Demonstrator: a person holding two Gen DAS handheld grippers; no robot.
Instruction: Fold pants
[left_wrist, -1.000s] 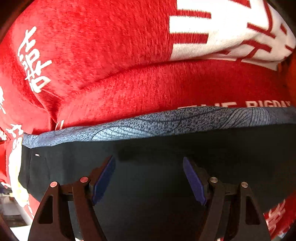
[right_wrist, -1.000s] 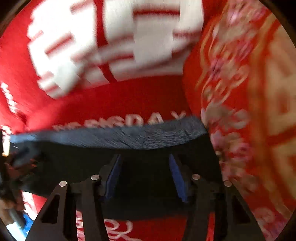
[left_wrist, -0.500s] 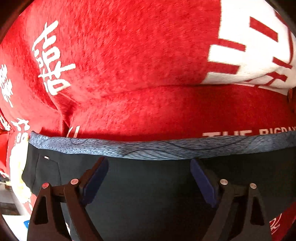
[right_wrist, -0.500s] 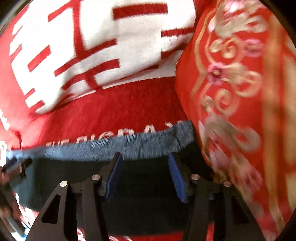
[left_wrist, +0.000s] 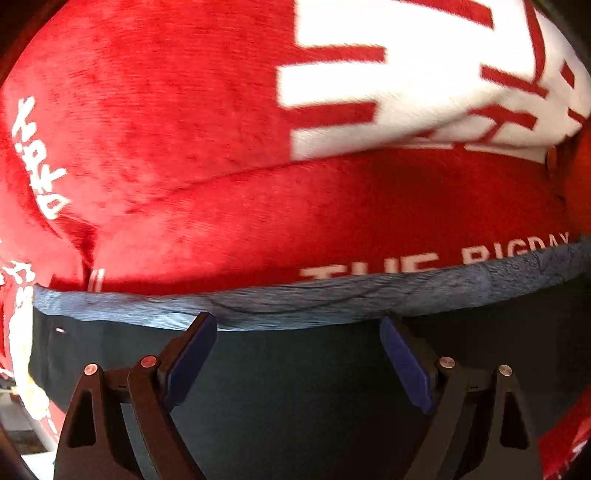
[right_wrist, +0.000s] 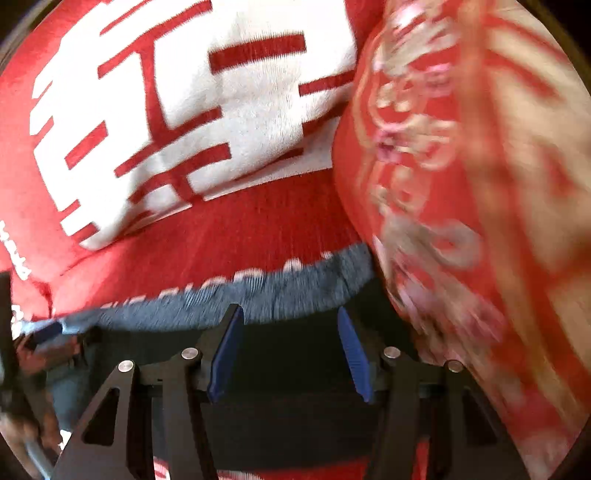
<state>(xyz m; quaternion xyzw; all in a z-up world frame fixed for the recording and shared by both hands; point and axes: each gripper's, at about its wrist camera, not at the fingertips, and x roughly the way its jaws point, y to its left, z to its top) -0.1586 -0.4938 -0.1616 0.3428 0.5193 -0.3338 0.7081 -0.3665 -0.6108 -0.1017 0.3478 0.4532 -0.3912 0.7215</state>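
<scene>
I judge the fold barely begun: both left tongs (left_wrist: 297, 354) and right tongs (right_wrist: 290, 350) hang spread over the flat dark pants (left_wrist: 295, 398), gripping nothing.

It looked like a home bedroom: a plush red blanket (left_wrist: 221, 155) with big white Chinese characters filled both frames, and an embroidered red cushion (right_wrist: 480, 184) with gold scrollwork rose at the right of the right wrist view.

both views close above pants (left_wrist: 295, 387)
</scene>
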